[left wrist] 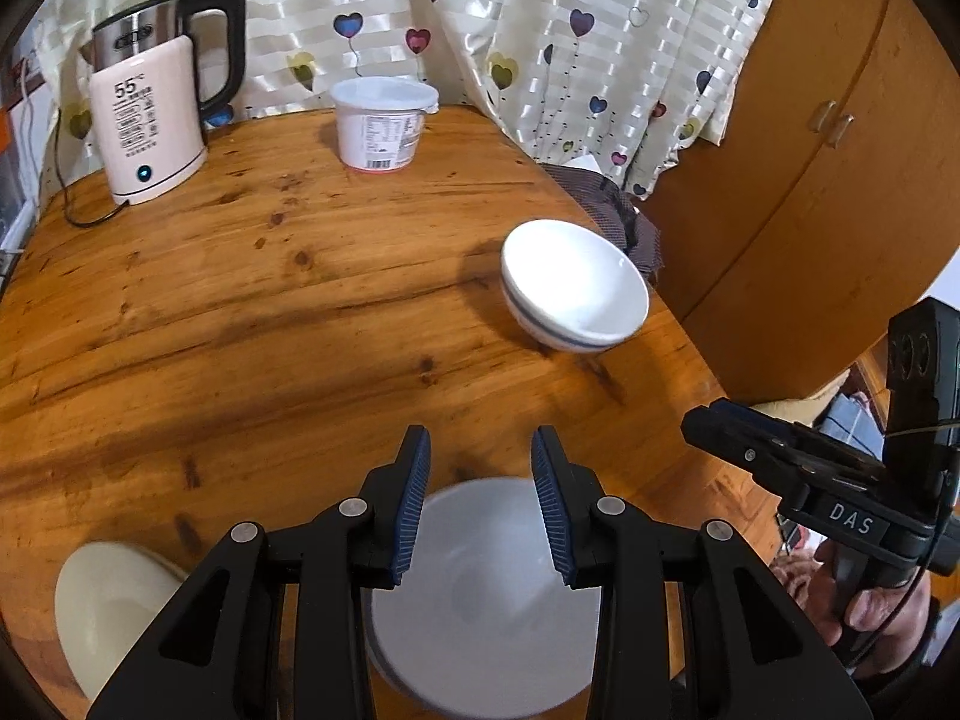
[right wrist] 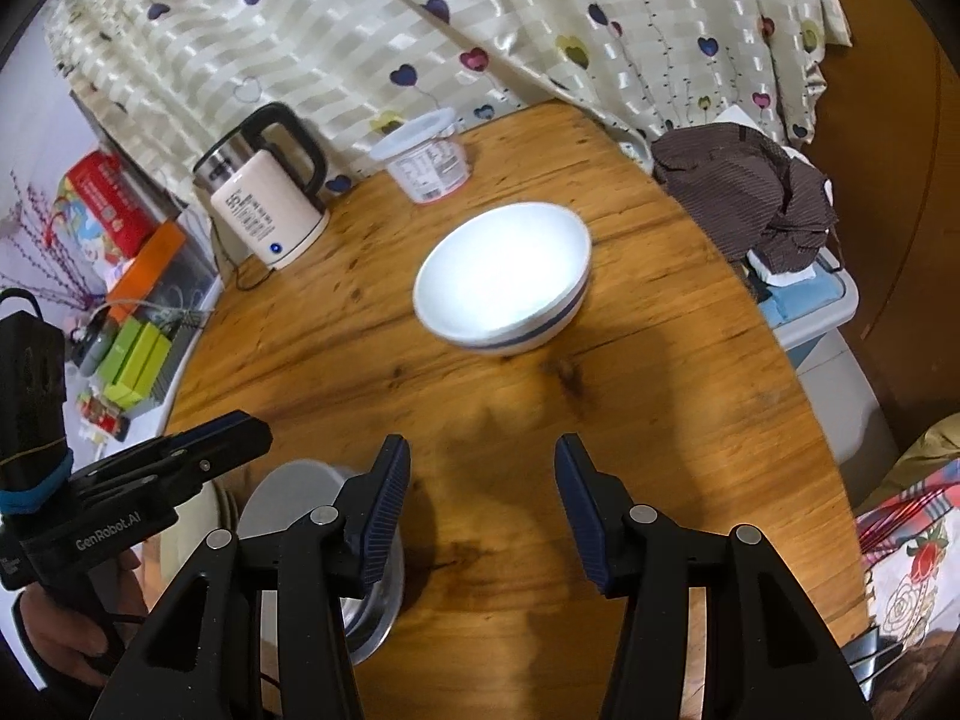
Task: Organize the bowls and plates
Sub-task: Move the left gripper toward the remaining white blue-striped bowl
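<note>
White bowl [left wrist: 480, 600] sits directly under the left claw [left wrist: 480, 501], jaws parted and empty; blue-banded bowl [right wrist: 504, 276] lies ahead of the right claw [right wrist: 483, 507], likewise open, holding nothing, likely its nesting partner.

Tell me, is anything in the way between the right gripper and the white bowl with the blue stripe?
Nothing visible is. Only bare wooden table lies between the open right gripper and the blue-striped bowl. The kettle and plastic tub stand farther back, behind the bowl.
</note>
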Demonstrator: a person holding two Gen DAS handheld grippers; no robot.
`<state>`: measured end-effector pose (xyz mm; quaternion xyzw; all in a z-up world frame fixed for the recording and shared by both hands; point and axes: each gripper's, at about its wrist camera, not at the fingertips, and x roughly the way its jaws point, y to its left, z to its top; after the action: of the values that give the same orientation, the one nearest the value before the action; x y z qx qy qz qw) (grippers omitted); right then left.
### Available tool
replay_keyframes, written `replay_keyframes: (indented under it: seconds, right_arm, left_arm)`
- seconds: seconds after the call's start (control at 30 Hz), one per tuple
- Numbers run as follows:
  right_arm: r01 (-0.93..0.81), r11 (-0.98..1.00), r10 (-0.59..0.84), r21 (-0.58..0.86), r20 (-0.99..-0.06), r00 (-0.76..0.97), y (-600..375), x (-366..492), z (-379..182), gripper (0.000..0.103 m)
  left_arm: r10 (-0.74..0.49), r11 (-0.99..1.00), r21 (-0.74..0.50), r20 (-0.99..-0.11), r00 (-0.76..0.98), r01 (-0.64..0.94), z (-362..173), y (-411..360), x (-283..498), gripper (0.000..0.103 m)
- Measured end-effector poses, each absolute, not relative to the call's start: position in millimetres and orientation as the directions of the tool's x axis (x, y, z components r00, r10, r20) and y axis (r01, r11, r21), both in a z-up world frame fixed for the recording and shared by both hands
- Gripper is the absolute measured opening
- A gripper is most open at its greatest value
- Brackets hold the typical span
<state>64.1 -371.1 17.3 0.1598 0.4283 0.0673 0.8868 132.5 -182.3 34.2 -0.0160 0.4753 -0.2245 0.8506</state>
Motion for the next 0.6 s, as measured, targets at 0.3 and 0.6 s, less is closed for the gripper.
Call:
replay_keyframes:
  seconds: [0.3, 0.6]
  right_arm:
    - [0.054, 0.939, 0.224, 0.341, -0.721, 0.656, -391, 83, 23, 0.041]
    - [0.068, 0.933, 0.228, 0.354, -0.725, 0.650, -399, 103, 15, 0.032]
  left_arm:
    - [-0.415, 0.881, -0.245, -0.812, 0.411, 0.405, 36, -211, 164, 0.036]
    - [-0.421, 0.874, -0.268, -0.834, 0.357, 0.405, 25, -231, 196, 0.036]
